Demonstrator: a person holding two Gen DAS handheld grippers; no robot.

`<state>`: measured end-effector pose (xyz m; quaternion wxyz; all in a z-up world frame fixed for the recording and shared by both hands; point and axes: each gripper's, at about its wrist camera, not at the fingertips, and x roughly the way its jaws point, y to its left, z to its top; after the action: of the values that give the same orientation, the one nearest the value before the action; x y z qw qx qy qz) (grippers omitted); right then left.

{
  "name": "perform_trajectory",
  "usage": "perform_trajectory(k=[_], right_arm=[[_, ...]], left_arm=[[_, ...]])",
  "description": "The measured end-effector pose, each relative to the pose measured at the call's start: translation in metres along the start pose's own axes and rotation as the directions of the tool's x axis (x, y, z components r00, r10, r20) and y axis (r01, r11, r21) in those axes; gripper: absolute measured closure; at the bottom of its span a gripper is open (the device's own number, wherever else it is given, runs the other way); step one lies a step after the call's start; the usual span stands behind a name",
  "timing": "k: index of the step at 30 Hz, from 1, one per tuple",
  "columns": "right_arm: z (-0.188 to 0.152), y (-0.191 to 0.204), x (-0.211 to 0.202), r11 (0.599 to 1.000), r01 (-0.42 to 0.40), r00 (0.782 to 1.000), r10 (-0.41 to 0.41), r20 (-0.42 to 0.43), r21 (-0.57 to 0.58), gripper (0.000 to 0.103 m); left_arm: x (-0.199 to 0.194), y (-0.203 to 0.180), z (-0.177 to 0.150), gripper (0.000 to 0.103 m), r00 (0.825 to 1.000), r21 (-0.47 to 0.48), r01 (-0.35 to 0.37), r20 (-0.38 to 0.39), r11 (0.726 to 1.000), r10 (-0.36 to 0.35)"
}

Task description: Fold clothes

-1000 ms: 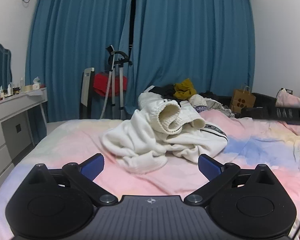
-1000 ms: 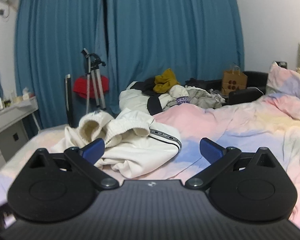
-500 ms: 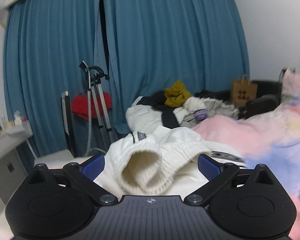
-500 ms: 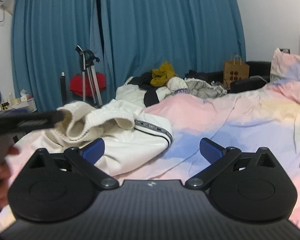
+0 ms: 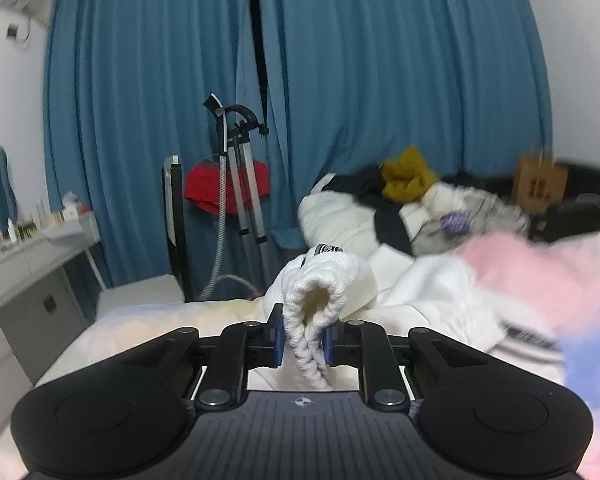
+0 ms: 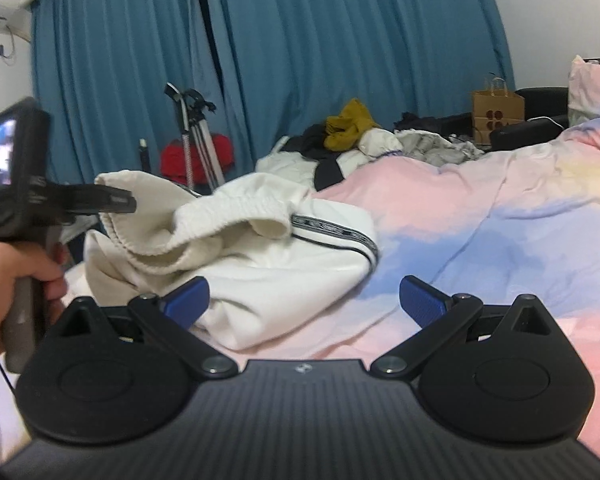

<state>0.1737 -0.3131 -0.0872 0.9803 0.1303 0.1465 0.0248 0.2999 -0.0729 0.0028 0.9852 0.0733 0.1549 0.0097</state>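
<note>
A crumpled white garment (image 6: 260,264) with a black-and-white side tape lies on the pastel bedspread (image 6: 480,216). In the left wrist view its ribbed hem (image 5: 316,304) sits squeezed between the blue pads of my left gripper (image 5: 303,340), whose jaws are closing on it. The right wrist view shows that same left gripper (image 6: 116,200), held by a hand (image 6: 16,280), at the garment's left edge. My right gripper (image 6: 304,296) is open, low over the bed just in front of the garment, with nothing between its fingers.
A heap of other clothes (image 6: 352,128) lies at the bed's far end, with a brown paper bag (image 6: 498,110) behind it. A garment steamer stand (image 5: 236,176) and a chair stand by the blue curtains. A dressing table (image 5: 28,256) lines the left wall.
My left gripper moved in to the white garment and its wide-open jaws closed on the ribbed hem. My right gripper sank lower and came closer to the garment, still open.
</note>
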Motion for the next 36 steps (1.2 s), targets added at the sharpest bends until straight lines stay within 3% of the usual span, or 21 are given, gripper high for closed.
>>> perform_trajectory(k=[4,9,12,15,17,18,22,23,29,32,36], right_arm=[[0.004,0.004,-0.008,0.998,-0.056,0.998,0.055,0.026,0.024,0.000],[0.008,0.003,-0.019,0.981,-0.157,0.988,0.155,0.028,0.118,0.000],[0.003,-0.004,-0.014,0.915,-0.302,0.947,0.320,-0.025,0.267,0.000],[-0.012,-0.010,-0.006,0.834,-0.333,0.902,0.418,-0.109,0.440,0.000],[-0.025,-0.009,-0.002,0.794,-0.323,0.870,0.464,-0.169,0.515,0.000],[-0.031,-0.006,0.002,0.799,-0.297,0.860,0.462,-0.217,0.523,0.001],[-0.052,0.005,0.011,0.829,-0.227,0.819,0.446,-0.360,0.511,0.022],[-0.056,0.007,0.013,0.834,-0.221,0.812,0.444,-0.378,0.505,0.022],[-0.061,0.026,0.006,0.841,-0.255,0.792,0.465,-0.396,0.477,0.022],[-0.055,0.039,0.002,0.838,-0.296,0.779,0.489,-0.392,0.459,0.030],[-0.032,0.047,-0.020,0.791,-0.437,0.763,0.578,-0.289,0.428,0.030]], left_arm=[[-0.057,0.041,0.010,0.085,0.998,-0.070,0.055,0.037,0.996,-0.053],[-0.134,0.103,-0.012,0.084,0.992,-0.207,0.125,0.052,0.970,-0.117],[-0.157,0.139,-0.043,0.085,0.992,-0.292,0.128,0.026,0.948,-0.126],[-0.167,0.173,-0.074,0.085,0.992,-0.358,0.117,-0.008,0.926,-0.128],[-0.165,0.192,-0.086,0.085,0.988,-0.430,0.125,-0.031,0.894,-0.153],[-0.164,0.201,-0.093,0.084,0.985,-0.466,0.128,-0.042,0.876,-0.166],[-0.160,0.217,-0.103,0.084,0.983,-0.489,0.136,-0.041,0.862,-0.178],[-0.158,0.218,-0.105,0.084,0.983,-0.492,0.135,-0.041,0.860,-0.178],[-0.140,0.217,-0.114,0.082,0.981,-0.527,0.119,-0.070,0.842,-0.182],[-0.131,0.215,-0.115,0.079,0.980,-0.536,0.108,-0.083,0.837,-0.180],[-0.126,0.215,-0.119,0.076,0.981,-0.534,0.085,-0.103,0.841,-0.164]])
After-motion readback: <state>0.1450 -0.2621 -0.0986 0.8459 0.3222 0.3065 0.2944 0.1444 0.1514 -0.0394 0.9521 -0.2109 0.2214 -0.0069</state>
